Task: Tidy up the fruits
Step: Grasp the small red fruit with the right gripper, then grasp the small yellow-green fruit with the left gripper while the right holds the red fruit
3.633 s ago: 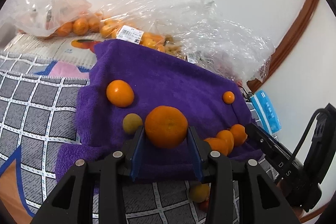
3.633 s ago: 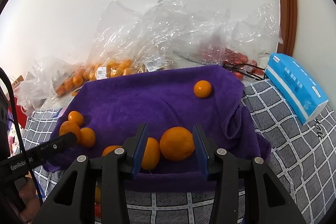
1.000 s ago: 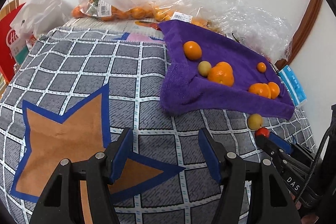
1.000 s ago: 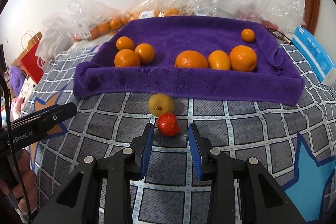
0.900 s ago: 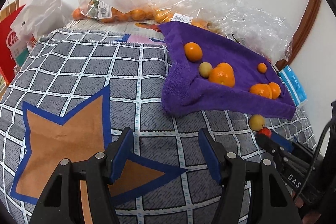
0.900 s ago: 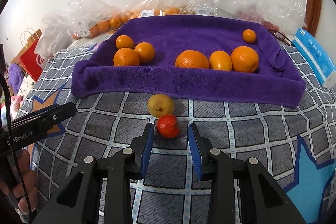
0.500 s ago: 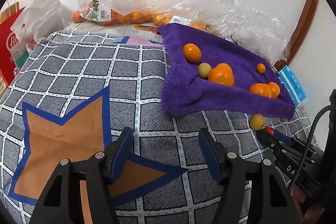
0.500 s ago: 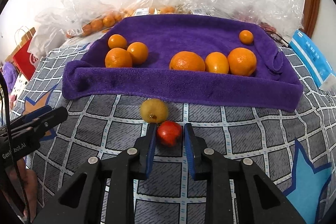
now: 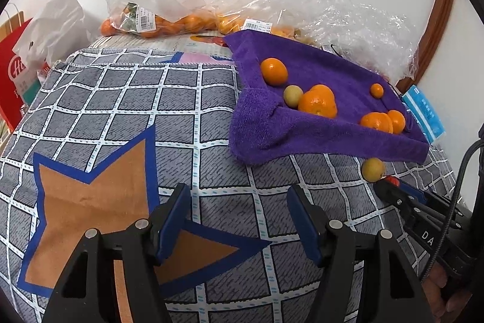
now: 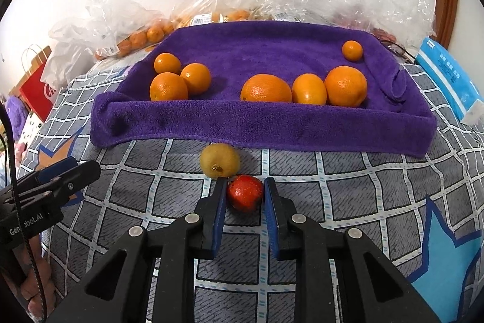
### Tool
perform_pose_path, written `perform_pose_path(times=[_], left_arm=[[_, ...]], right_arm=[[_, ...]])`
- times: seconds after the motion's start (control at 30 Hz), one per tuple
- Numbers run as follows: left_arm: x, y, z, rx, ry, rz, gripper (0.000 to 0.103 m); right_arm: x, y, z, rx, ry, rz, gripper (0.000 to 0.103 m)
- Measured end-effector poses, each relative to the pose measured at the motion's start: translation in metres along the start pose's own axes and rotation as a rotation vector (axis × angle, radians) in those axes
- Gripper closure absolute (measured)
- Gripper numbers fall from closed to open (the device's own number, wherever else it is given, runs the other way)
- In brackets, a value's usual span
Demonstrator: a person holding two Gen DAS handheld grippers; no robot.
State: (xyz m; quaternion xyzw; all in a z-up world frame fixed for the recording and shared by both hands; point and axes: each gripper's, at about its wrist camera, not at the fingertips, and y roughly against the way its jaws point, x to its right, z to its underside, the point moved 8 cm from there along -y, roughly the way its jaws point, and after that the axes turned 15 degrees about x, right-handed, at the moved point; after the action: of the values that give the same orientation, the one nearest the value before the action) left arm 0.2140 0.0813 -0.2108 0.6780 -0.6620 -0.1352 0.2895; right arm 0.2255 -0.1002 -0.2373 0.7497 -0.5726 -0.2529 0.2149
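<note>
The red fruit sits pinched between the right gripper's jaws.

Bright, even light; fisheye-warped edges, perhaps slightly soft.

Purple towel holds orange citrus. Red fruit sits beside a yellow-green one. Blanket: grey squares, white dotted grid, tan star outlined blue. Blue box at 2 o'clock. Tongs: black, blue pads.
</note>
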Motion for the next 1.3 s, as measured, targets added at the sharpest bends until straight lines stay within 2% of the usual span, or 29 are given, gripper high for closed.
perform_pose_path(times=[0.33, 0.57, 0.67, 0.73, 0.93, 1.3], left_arm=[[-0.001, 0.004, -0.002, 0.023, 0.066, 0.055, 0.040], [0.007, 0.009, -0.004, 0.049, 0.036, 0.086, 0.040], [0.009, 0.010, -0.003, 0.042, 0.017, 0.058, 0.040], [0.015, 0.013, -0.002, 0.035, 0.003, 0.051, 0.040], [0.041, 0.022, -0.004, 0.034, -0.011, 0.093, 0.040], [0.082, 0.002, 0.001, -0.015, 0.012, 0.157, 0.040]], right_arm=[[0.011, 0.015, -0.003, 0.040, -0.043, -0.009, 0.079], [0.029, 0.032, -0.006, 0.070, -0.058, 0.008, 0.079], [0.036, 0.040, -0.008, 0.082, -0.063, 0.015, 0.079], [0.041, 0.044, -0.009, 0.089, -0.064, 0.019, 0.079], [0.055, 0.052, -0.010, 0.105, -0.067, 0.032, 0.079], [0.095, 0.072, -0.010, 0.141, -0.108, 0.073, 0.079]])
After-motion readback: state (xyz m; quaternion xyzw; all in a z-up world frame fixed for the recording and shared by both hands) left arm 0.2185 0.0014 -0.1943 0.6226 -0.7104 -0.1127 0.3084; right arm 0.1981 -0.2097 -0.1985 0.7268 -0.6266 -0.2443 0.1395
